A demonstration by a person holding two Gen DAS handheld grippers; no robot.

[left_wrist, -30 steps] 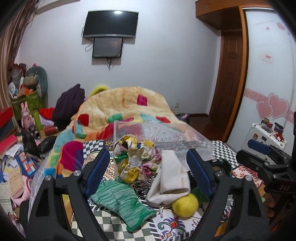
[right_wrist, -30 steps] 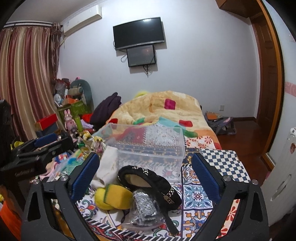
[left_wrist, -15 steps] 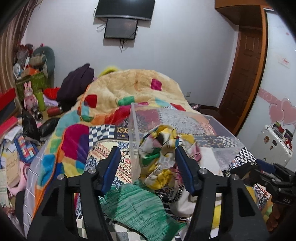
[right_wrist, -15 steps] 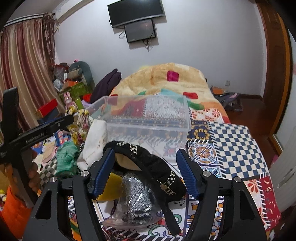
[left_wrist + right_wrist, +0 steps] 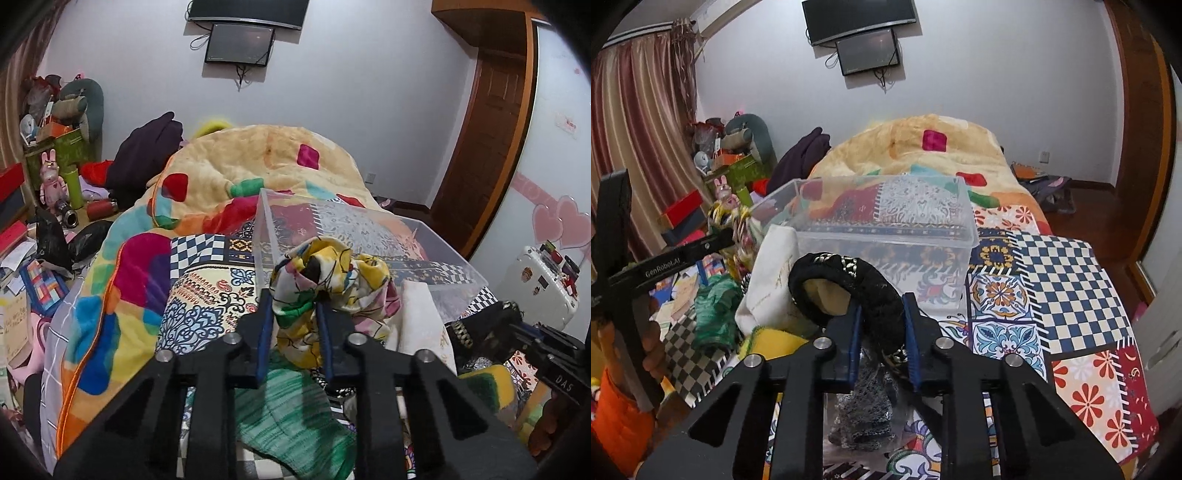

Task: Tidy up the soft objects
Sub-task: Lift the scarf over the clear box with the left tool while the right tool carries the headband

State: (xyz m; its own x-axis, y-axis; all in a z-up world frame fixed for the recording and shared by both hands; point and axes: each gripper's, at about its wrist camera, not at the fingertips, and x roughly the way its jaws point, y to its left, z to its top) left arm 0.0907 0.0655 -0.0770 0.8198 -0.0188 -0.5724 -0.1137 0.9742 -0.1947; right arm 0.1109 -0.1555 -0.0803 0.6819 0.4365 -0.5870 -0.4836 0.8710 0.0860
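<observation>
Your left gripper is clamped on the floral scarf, just before the clear plastic bin. Your right gripper pinches the black beaded slipper; that bin stands directly ahead.

Clear glossy plastic bin; printed cloth scarf; matt blk fingers.

Wall-mounted TV, striped curtain, wooden door, white suitcase, pink rabbit figure

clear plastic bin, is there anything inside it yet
No, the clear plastic bin shows only the bedspread pattern through its walls, while the black hat sits outside in front of it.
</observation>
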